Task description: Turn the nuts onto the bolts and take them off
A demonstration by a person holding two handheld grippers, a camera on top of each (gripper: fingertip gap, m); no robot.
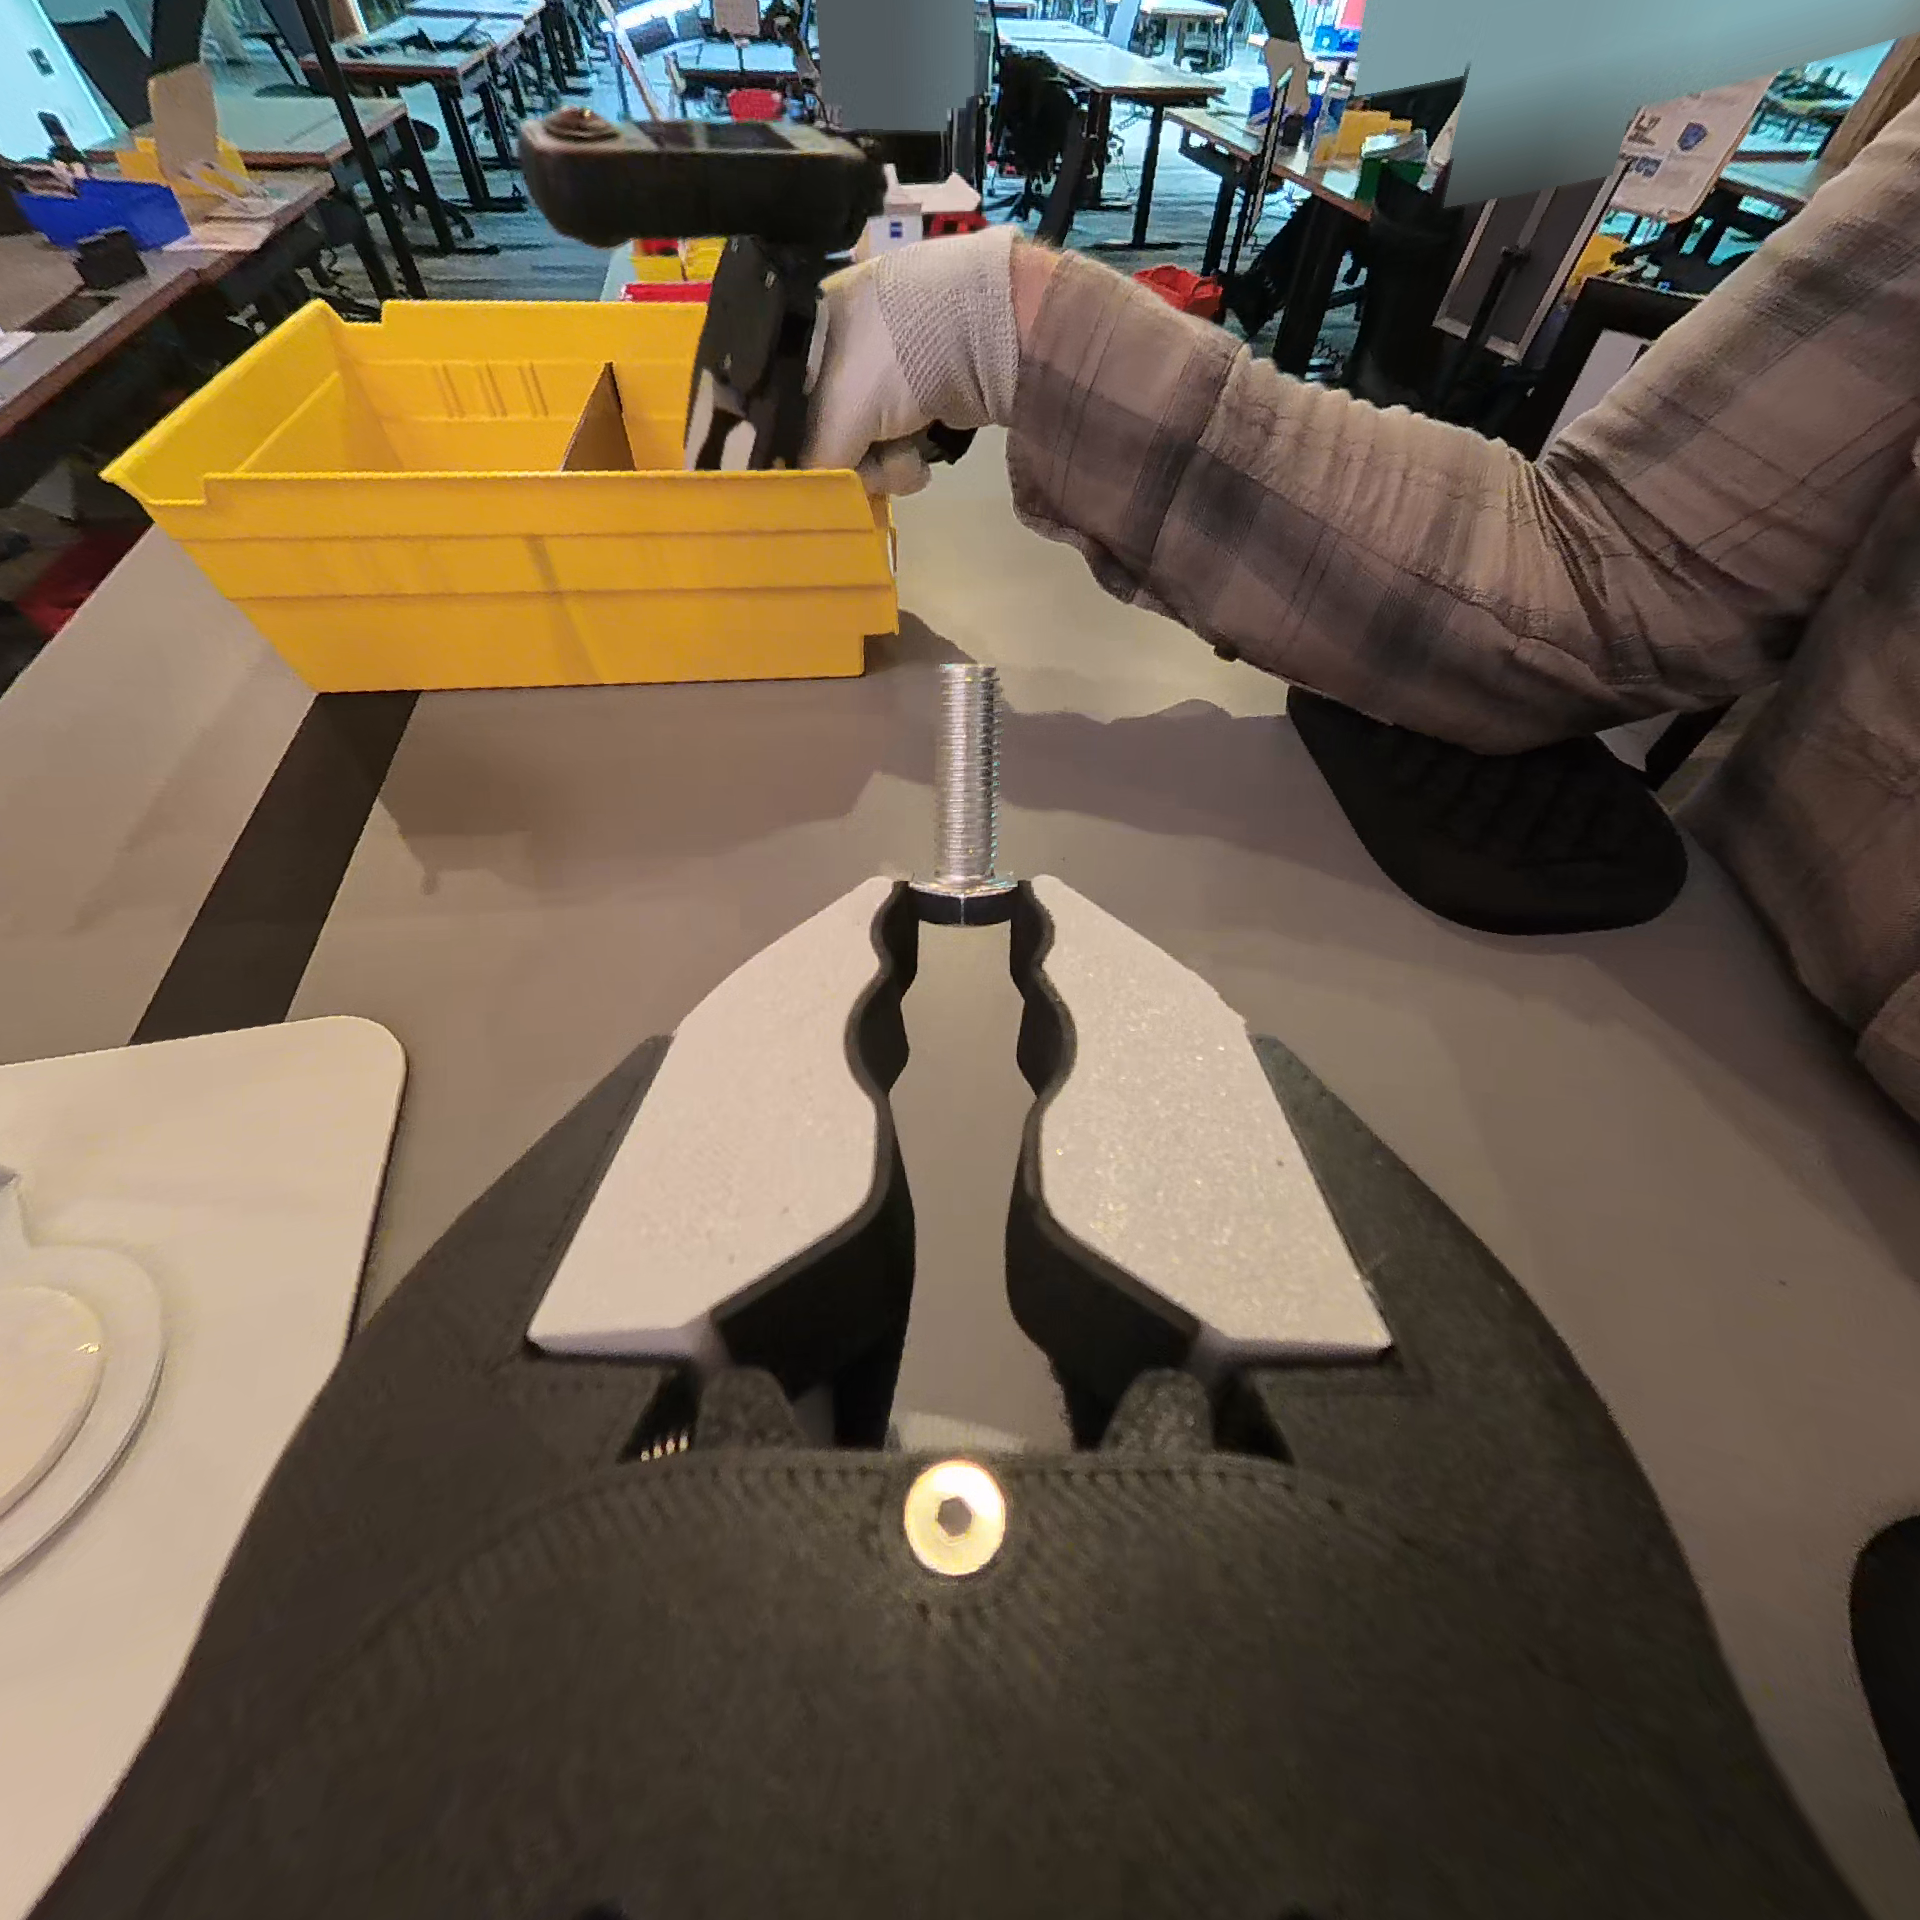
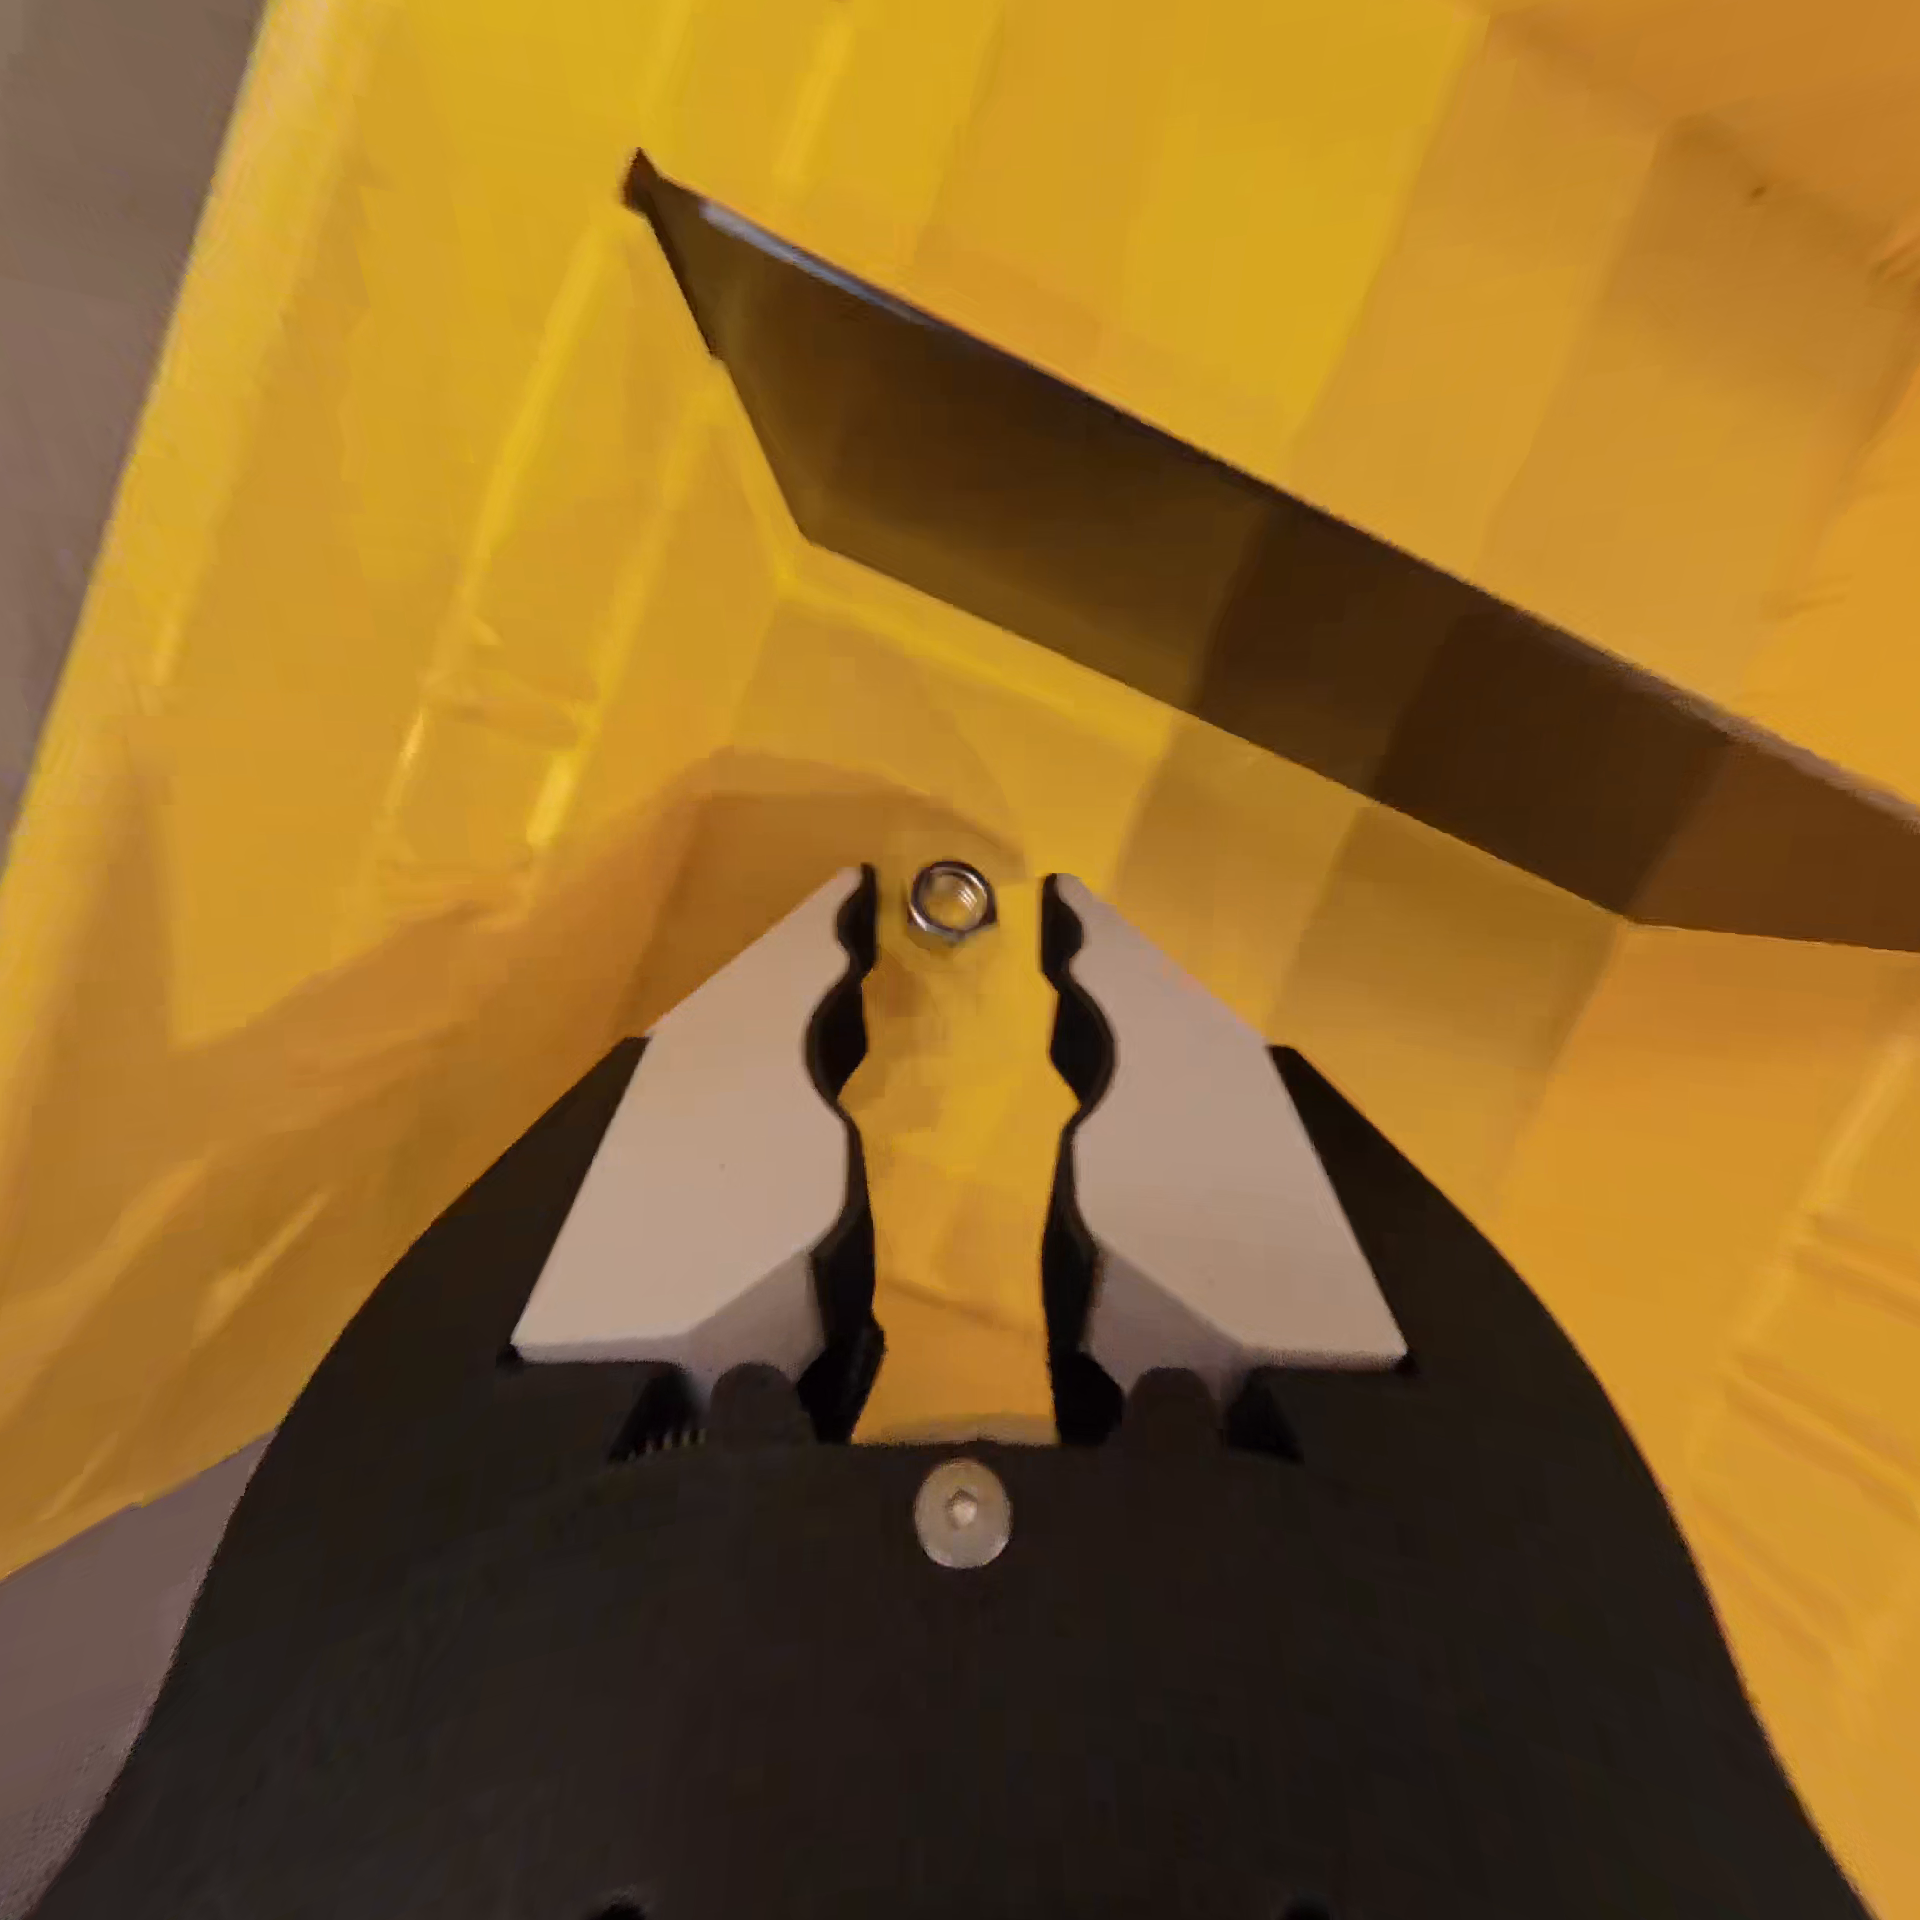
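The left hand-held gripper (image 1: 961, 902), black with pale grey finger plates, is closed on the hexagonal head of a bright, threaded steel bolt (image 1: 966, 774). The bolt stands upright with its bare thread pointing up, above the grey desk (image 1: 644, 831). No nut sits on the thread.

Farther off, the yellow plastic bin (image 1: 520, 582) rests on the desk. The right hand-held gripper (image 2: 956, 894), held by a white-gloved hand (image 1: 904, 353), reaches down into this bin. In the right wrist view its jaws stand narrowly apart, with a small, silver hexagonal steel nut (image 2: 951, 902) lying flat on the bin floor between the fingertips. Neither finger appears to touch it. A dark divider panel (image 2: 1247, 582) crosses the bin beyond the nut.

Step in hand: picking a nut for threading. The next move likely calls for closing the jaws on two opposite flats of the nut, lifting it clear of the bin wall, then aligning its bore squarely over the bolt tip before turning.
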